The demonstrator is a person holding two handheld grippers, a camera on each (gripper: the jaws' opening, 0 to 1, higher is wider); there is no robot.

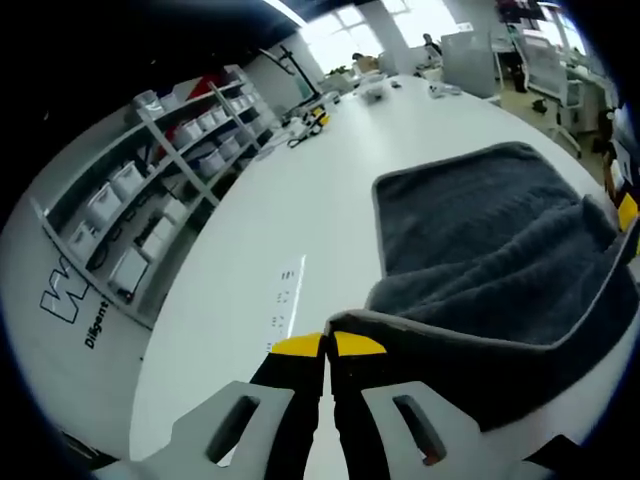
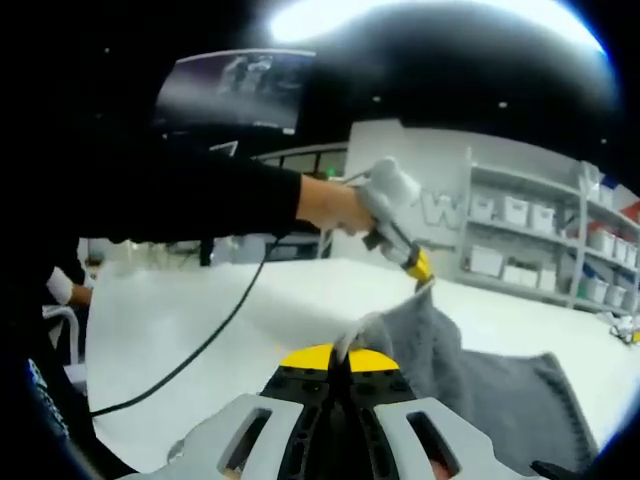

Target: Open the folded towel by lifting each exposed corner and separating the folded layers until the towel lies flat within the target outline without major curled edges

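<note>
— Towel [image 1: 500,240] status?
— Grey, half lifted off my white table [image 1: 300,210]; left gripper [image 1: 327,345] and right gripper [image 2: 340,358] each pinch an edge. Shelves [image 1: 160,180] of bins line the wall.

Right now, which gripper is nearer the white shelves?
Left. The left gripper, shut on the towel, sits between the right gripper and the shelves; the right one grips the towel's other end, farther off.
</note>
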